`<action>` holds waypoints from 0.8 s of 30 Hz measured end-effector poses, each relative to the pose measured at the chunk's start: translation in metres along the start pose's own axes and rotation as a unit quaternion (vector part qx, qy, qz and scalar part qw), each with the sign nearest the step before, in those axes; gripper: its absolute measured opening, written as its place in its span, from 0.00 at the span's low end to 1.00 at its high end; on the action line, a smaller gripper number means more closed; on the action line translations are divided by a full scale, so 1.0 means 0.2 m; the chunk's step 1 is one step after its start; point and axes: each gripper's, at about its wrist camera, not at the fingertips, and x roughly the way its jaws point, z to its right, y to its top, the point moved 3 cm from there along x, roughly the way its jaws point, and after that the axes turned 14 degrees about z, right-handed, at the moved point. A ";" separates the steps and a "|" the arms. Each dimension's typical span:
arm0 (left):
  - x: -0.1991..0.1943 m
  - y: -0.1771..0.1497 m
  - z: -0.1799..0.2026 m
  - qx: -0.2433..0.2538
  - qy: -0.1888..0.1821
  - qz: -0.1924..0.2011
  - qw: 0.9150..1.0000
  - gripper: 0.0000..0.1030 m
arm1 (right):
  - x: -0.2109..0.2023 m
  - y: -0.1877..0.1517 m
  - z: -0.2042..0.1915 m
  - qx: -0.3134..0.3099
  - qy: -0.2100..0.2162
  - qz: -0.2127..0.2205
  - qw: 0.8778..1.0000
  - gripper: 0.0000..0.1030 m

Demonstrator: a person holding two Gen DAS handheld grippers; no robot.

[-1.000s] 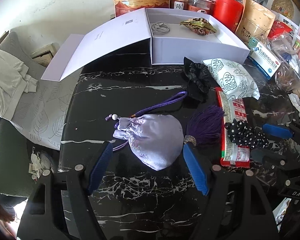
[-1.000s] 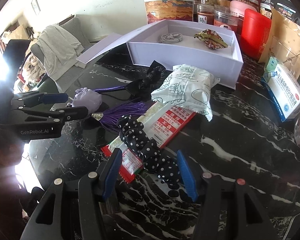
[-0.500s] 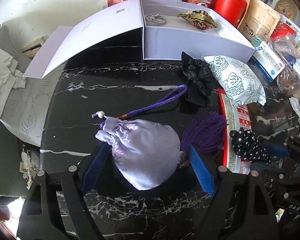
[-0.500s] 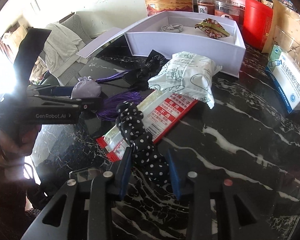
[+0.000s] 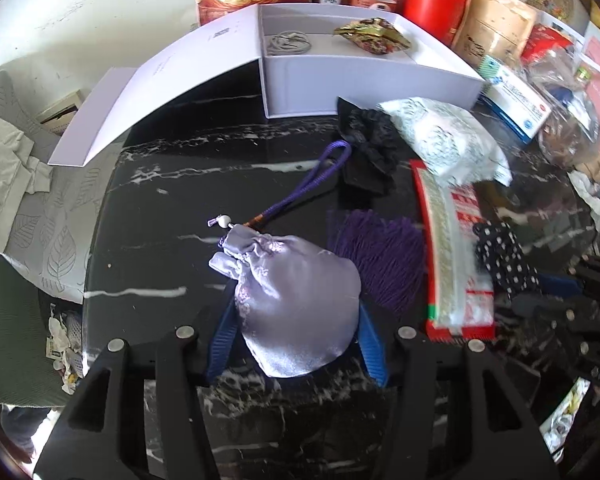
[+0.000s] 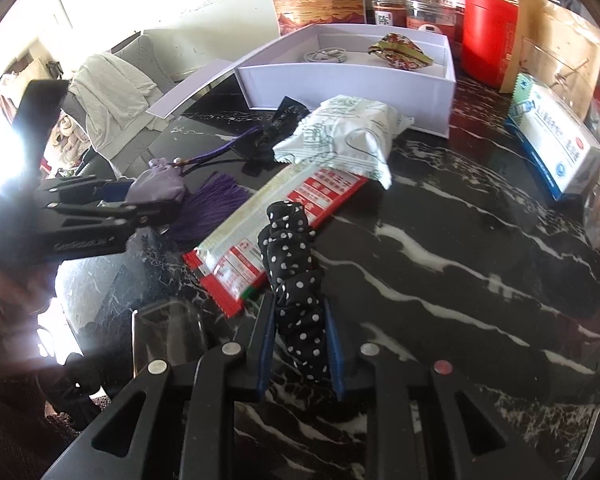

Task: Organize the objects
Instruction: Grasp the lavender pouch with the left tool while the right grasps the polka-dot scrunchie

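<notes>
A: Where do both grippers stand?

B: The left gripper (image 5: 296, 344) has its blue fingers pressed against both sides of a lavender satin drawstring pouch (image 5: 296, 300) with a purple cord and tassel, which lies on the black marble-patterned desk (image 5: 160, 264). The right gripper (image 6: 300, 344) is clamped on a black scrunchie with white polka dots (image 6: 296, 280), whose far end rests on a long red-and-white snack packet (image 6: 276, 220).

A: And where are things meant to go?

B: Probably the open white cardboard box (image 5: 364, 88) at the far edge of the desk. It already holds a coiled white cable (image 5: 288, 42) and a small gold-patterned brocade purse (image 5: 374, 34).

A: So how much is done?

B: I'd judge under half. Two items are boxed and two are gripped but not yet carried over. A black fabric scrunchie (image 5: 366, 148), a white printed tissue pack (image 5: 444, 140) and the snack packet lie loose just in front of the box.
</notes>
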 end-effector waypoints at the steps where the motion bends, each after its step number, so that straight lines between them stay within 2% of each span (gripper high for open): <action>1: -0.02 -0.01 0.01 0.004 -0.003 -0.001 1.000 0.51 | -0.01 -0.01 0.01 0.001 -0.002 0.000 1.000 0.22; 8: -0.11 -0.12 0.04 0.019 -0.008 -0.014 1.000 0.51 | -0.02 -0.03 0.02 -0.003 -0.005 -0.003 1.000 0.22; 16: -0.07 -0.13 0.03 0.009 0.006 -0.002 1.000 0.68 | 0.02 -0.01 0.00 -0.025 -0.021 -0.009 0.999 0.27; 20: -0.08 -0.14 0.02 0.007 0.005 0.005 1.000 0.68 | 0.03 -0.01 -0.03 -0.034 -0.027 -0.004 0.999 0.30; 21: -0.08 -0.14 0.03 0.007 0.005 0.006 1.000 0.65 | 0.03 -0.01 -0.04 -0.040 -0.031 -0.003 0.999 0.30; 22: -0.09 -0.14 0.03 0.007 0.004 0.007 1.000 0.61 | 0.03 -0.01 -0.05 -0.046 -0.033 -0.002 0.998 0.25; 23: -0.09 -0.14 0.03 0.008 0.004 0.009 1.000 0.54 | 0.03 -0.01 -0.05 -0.050 -0.035 -0.001 0.998 0.18; 24: -0.09 -0.14 0.03 0.007 0.004 0.008 1.000 0.52 | 0.04 -0.01 -0.05 -0.051 -0.033 0.001 0.998 0.18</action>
